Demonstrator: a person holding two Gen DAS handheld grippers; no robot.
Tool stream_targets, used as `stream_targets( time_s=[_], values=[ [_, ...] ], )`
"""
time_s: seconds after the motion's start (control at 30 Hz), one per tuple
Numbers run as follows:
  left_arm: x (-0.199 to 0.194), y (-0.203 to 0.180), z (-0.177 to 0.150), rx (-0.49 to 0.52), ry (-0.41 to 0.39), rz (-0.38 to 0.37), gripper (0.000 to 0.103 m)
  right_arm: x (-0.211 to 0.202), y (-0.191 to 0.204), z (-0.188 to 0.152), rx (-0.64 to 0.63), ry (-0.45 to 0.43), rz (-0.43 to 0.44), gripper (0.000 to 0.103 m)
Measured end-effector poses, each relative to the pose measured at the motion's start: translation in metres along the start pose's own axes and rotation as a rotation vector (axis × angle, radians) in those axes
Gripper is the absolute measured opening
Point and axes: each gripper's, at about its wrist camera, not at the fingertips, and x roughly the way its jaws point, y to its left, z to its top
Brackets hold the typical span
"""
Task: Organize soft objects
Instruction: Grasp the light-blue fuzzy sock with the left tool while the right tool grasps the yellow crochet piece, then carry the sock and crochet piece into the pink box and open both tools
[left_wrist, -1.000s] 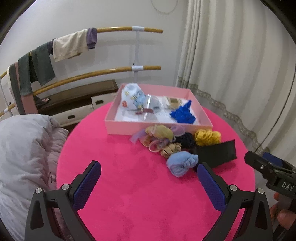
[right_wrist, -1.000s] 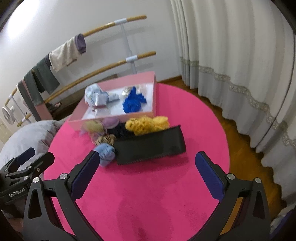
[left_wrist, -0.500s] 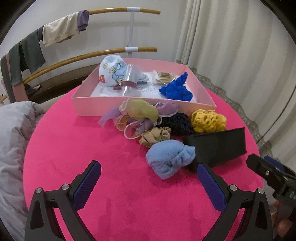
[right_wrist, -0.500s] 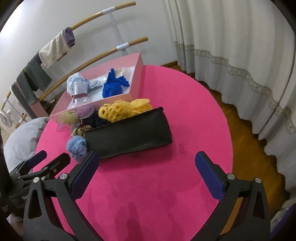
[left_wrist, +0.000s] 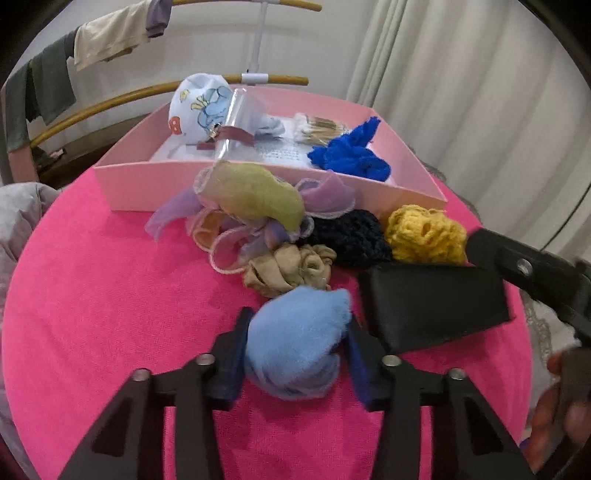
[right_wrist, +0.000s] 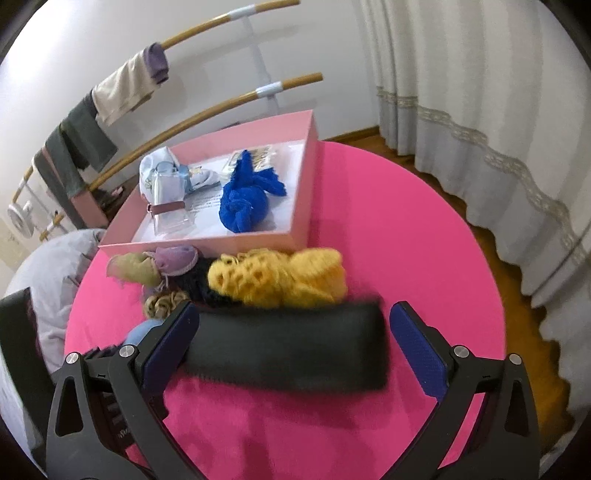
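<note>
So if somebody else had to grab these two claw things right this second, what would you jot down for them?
Left gripper: fingers closed against the light blue soft ball, which sits on the pink table.
Right gripper: open, straddling the black band, not gripping.
Done: blue knit bundle and printed white pouch lie in the pink box.
Left: yellow knit, dark knit, beige scrunchie and pastel gauzy pile, all in front of the box.

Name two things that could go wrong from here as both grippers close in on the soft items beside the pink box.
1. The left gripper pinches the light blue bundle, which looks loosely balled and squashy; it may slip or unroll when lifted.
2. The right gripper straddles the black band lengthwise, still open; closing may only buckle it. The yellow crochet piece touches the band and could be dragged along.
</note>
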Motion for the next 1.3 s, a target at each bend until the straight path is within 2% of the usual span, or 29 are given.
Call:
stream_targets(
  time_s=[0.2, 0.27, 0.3, 0.33, 0.4, 0.43, 0.53, 0.87, 1.3],
  values=[
    [0.0, 0.01, 0.001, -0.002, 0.001, -0.02, 0.036, 0.032, 0.011, 0.011, -0.069, 0.047, -0.045, 0.103],
    [-0.006, 0.012, -0.001, 0.001, 0.0, -0.018, 0.036, 0.037, 0.015, 0.012, -0.095, 0.054, -0.059, 0.099],
    [-0.007, 0.012, -0.001, 0.002, 0.0, -0.019, 0.035, 0.039, 0.017, 0.011, -0.112, 0.057, -0.07, 0.089],
    [-0.009, 0.013, -0.002, 0.002, 0.0, -0.019, 0.035, 0.041, 0.018, 0.01, -0.125, 0.064, -0.071, 0.066],
    [-0.012, 0.014, -0.003, 0.0, 0.001, -0.02, 0.035, 0.044, 0.019, 0.007, -0.12, 0.071, -0.05, 0.055],
    [-0.013, 0.015, -0.004, 0.0, 0.001, -0.02, 0.035, 0.042, 0.018, 0.005, -0.106, 0.067, -0.026, 0.043],
    [-0.02, 0.02, -0.005, 0.0, -0.003, -0.018, 0.035, 0.035, 0.016, 0.001, -0.09, 0.045, -0.011, 0.033],
    [-0.061, 0.035, -0.01, -0.009, -0.054, -0.007, 0.035, -0.002, 0.021, -0.009, -0.053, -0.025, 0.052, 0.032],
    [-0.114, 0.048, -0.017, -0.004, -0.108, 0.016, 0.035, -0.054, 0.058, -0.033, -0.093, -0.067, 0.099, 0.032]
  ],
)
